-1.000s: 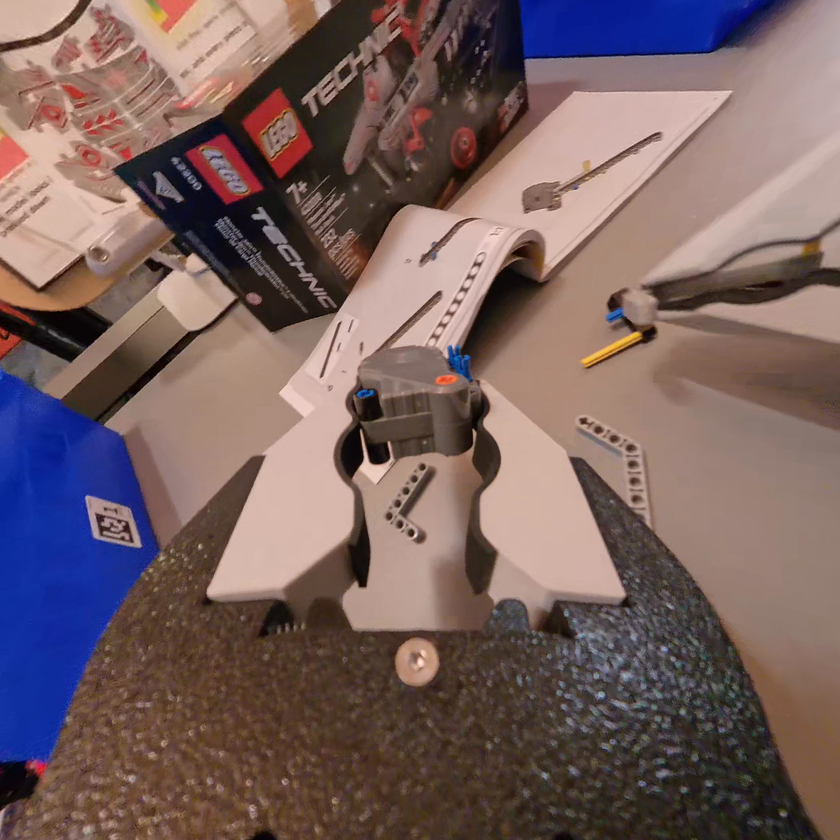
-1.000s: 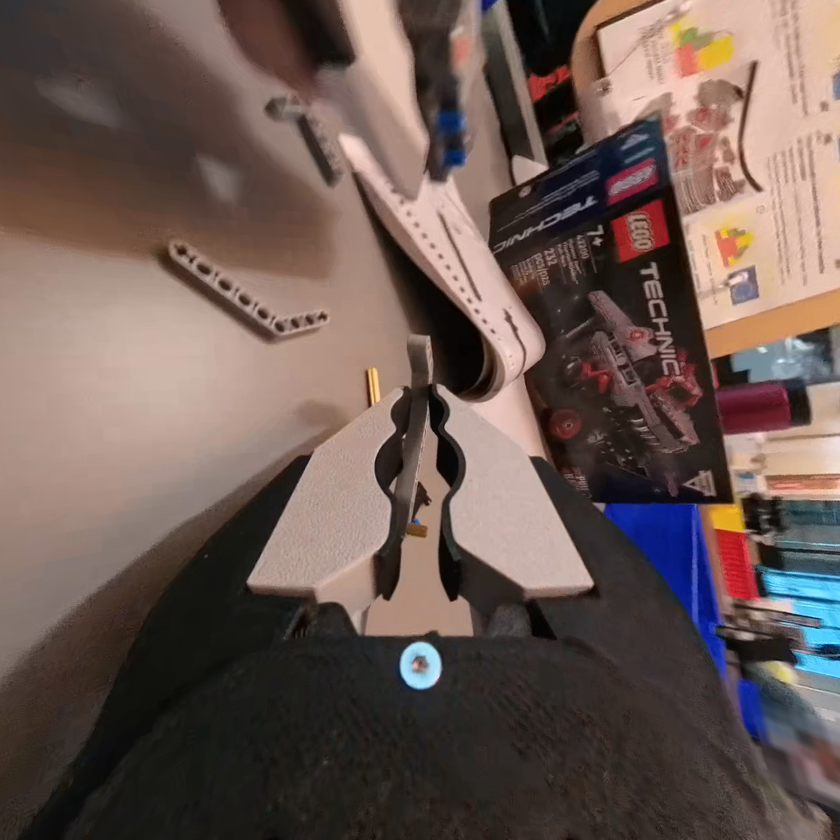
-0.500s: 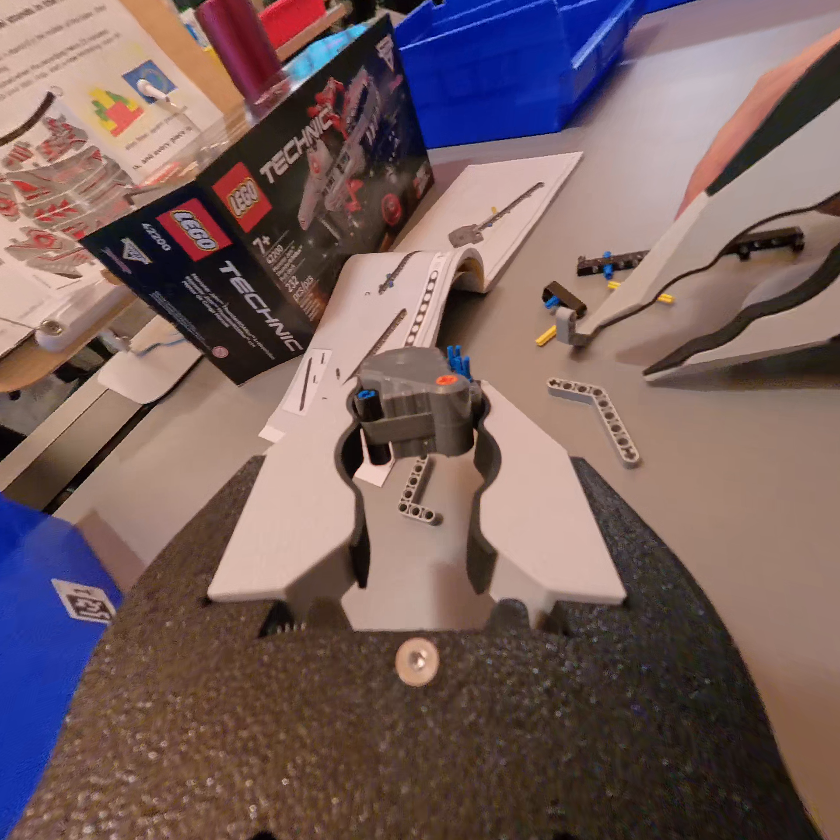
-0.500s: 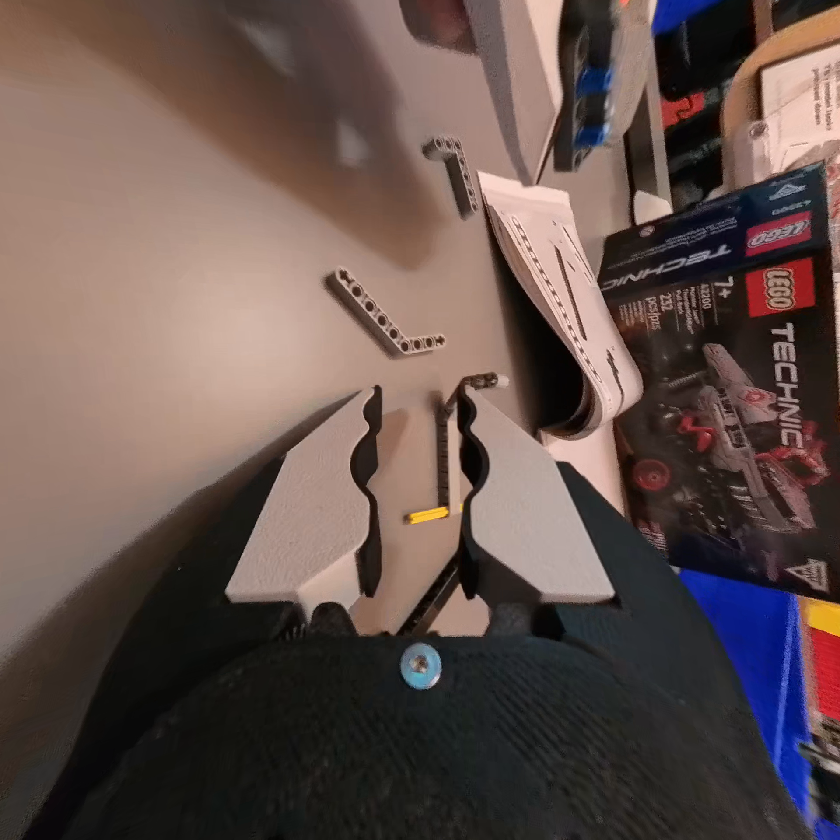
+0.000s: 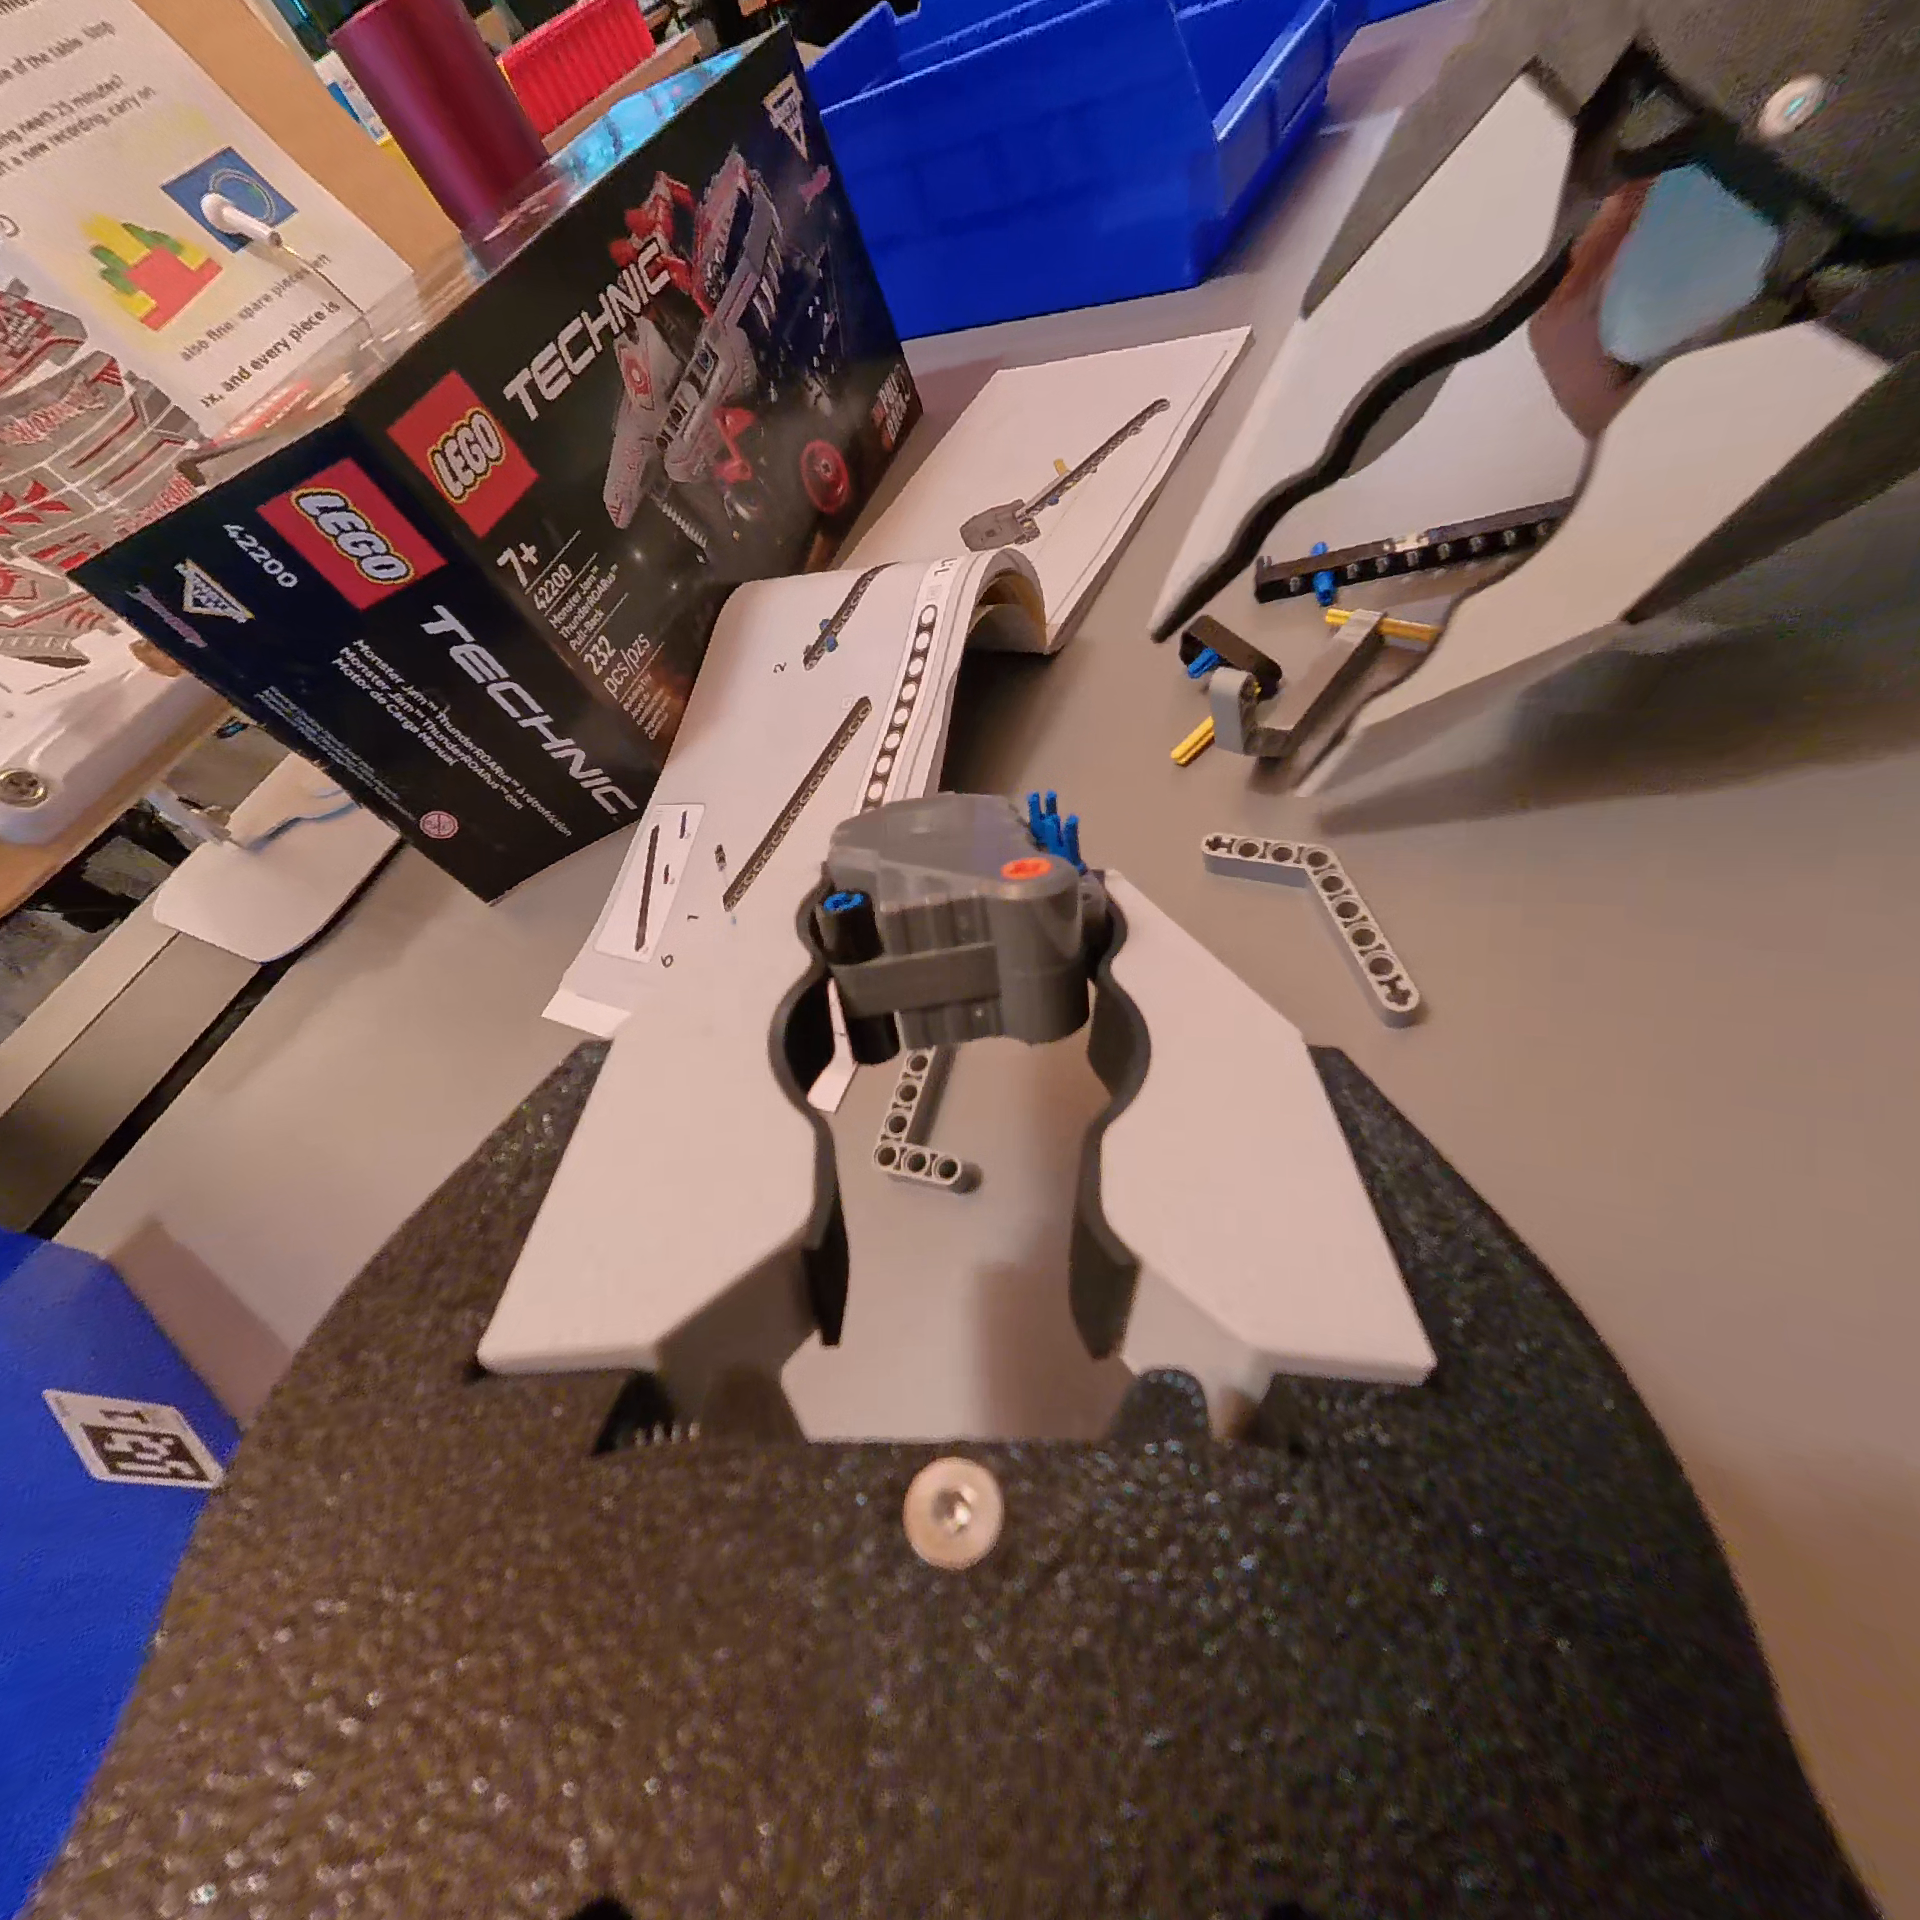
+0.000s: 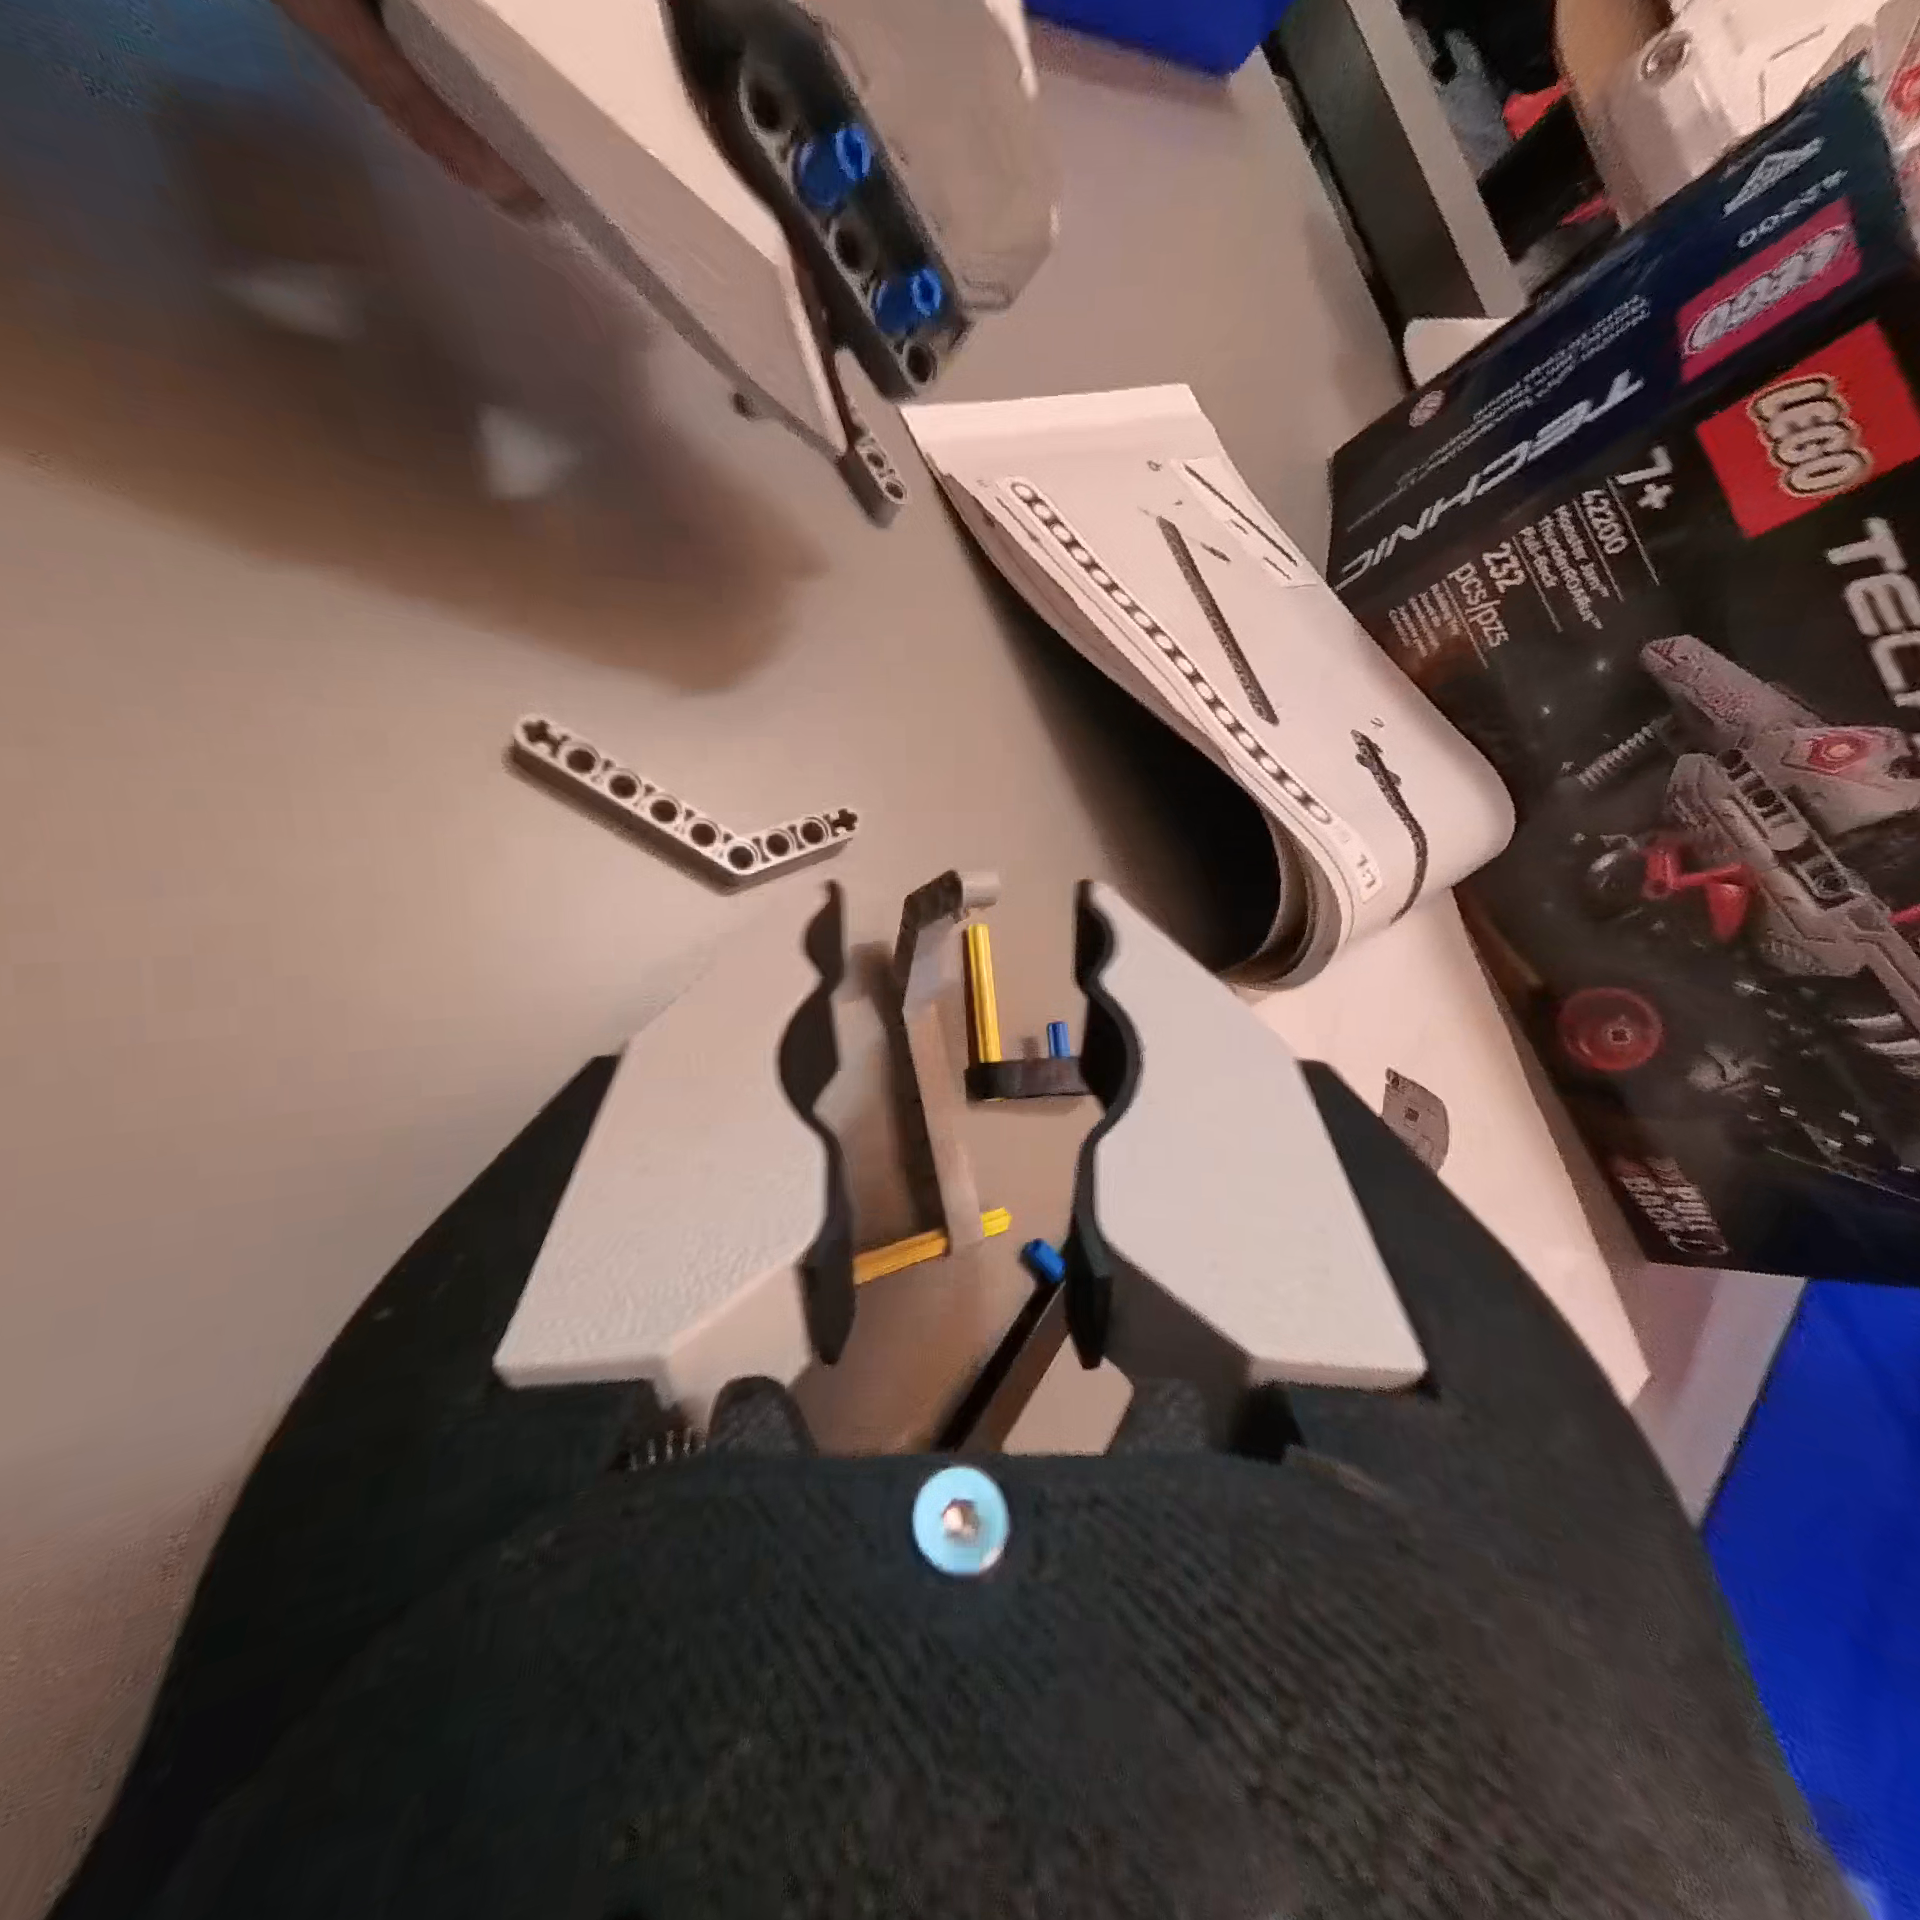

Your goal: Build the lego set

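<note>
My left gripper [image 5: 956, 920] is shut on a grey block assembly [image 5: 961, 914] with blue pins and holds it above the table. It also shows blurred at the top of the right wrist view [image 6: 842, 218]. My right gripper [image 6: 956, 904] is open and low over the table, and it also shows in the left wrist view [image 5: 1236, 707]. Between its fingers lie a dark grey beam [image 6: 920, 1039], a yellow axle [image 6: 977, 987], a small black piece [image 6: 1029, 1081] and a long black beam [image 6: 1023, 1340]. None of these is gripped.
A grey bent liftarm [image 6: 686, 805] lies left of the right gripper. A small grey L-beam [image 5: 914, 1122] lies under the left gripper. The open instruction booklet [image 5: 831, 727] and the set's box [image 5: 520, 488] stand behind. Blue bins [image 5: 1039, 135] stand at the back.
My right gripper has opened and let go of the dark grey beam, which now lies on the table between its fingers. My left gripper still holds the grey assembly.
</note>
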Available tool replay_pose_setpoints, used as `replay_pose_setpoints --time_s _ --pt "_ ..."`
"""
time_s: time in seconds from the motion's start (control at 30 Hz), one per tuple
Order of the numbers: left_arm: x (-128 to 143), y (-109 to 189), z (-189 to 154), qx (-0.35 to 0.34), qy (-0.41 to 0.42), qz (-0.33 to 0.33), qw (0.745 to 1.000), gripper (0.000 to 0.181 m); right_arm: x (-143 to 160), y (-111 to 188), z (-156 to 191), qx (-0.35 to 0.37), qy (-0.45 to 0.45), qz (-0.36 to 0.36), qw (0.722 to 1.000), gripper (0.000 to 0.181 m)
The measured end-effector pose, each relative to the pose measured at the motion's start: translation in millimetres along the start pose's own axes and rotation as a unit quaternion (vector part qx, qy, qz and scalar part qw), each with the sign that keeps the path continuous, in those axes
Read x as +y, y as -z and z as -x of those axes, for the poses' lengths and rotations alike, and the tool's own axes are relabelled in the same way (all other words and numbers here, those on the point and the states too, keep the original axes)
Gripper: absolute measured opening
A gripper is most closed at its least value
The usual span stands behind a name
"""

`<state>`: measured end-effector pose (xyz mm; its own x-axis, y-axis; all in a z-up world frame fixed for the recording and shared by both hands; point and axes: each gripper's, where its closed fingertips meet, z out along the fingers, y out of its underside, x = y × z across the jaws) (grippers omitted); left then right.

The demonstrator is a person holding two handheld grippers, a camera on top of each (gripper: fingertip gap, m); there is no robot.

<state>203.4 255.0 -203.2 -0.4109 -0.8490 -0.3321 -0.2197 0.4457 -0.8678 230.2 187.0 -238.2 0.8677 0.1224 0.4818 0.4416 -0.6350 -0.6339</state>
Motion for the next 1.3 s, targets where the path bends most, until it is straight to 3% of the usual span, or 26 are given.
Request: replay_pose_setpoints --time_s 0.1,0.2,0.37,0.43,0.57,0.7,0.8,0.87,1.0,1.1,1.13,1.2,1.3 --pt "-0.9 1.8 2.0 -0.002 0.005 -0.005 1.0 0.044 -1.9 -5.1 1.2 0.0 0.031 -0.001 1.0 0.006" --pt "-0.4 4.3 5.4 -0.008 0.009 -0.008 1.0 0.044 -8.0 -1.2 -3.6 0.028 0.055 -0.008 0.998 0.005" --pt "0.1 14.6 5.2 -0.007 0.024 -0.025 0.999 0.044 -70.7 40.0 -27.8 0.133 0.126 -0.164 0.969 0.005" --pt "2.0 21.4 2.8 -0.002 0.026 -0.028 0.999 0.044 -88.4 46.8 -35.2 0.172 0.161 -0.189 0.953 0.006" --pt "7.2 44.8 -13.7 0.041 -0.002 -0.015 0.999 0.044 -131.3 33.1 -30.1 0.18 0.26 -0.203 0.927 0.005" --pt "26.6 78.5 -40.1 0.141 -0.008 0.01 0.99 0.044 -214.9 7.4 -18.9 0.111 0.296 -0.278 0.907 0.005" --pt "39.5 98.6 -37.3 0.166 0.01 0.023 0.986 0.044 -281.3 -19.0 -2.1 0.046 0.326 -0.349 0.877 0.005" --pt "43.3 107.1 -30.4 0.163 0.024 0.017 0.986 0.044 -308.0 -50.9 10.7 -0.004 0.336 -0.344 0.877 0.005" --pt "48.2 116.7 -23.4 0.163 0.045 -0.003 0.985 0.044 -325.1 -128.2 27.9 -0.053 0.366 -0.241 0.897 0.006" --pt "50.4 119.0 -20.1 0.164 0.054 -0.015 0.985 0.044 -334.4 -168.4 38.2 -0.073 0.352 -0.183 0.915 0.006" --pt "51.0 119.5 -19.9 0.167 0.056 -0.018 0.984 0.044 -338.7 -175.6 46.4 -0.092 0.344 -0.182 0.917 0.006" --pt "52.1 120.1 -19.2 0.169 0.059 -0.023 0.984 0.043 -346.2 -182.4 59.0 -0.131 0.303 -0.18 0.927 0.03" --pt "54.9 120.1 -17.3 0.165 0.063 -0.023 0.984 0.044 -357.2 -165.2 58.9 -0.175 0.243 -0.216 0.929 0.049"
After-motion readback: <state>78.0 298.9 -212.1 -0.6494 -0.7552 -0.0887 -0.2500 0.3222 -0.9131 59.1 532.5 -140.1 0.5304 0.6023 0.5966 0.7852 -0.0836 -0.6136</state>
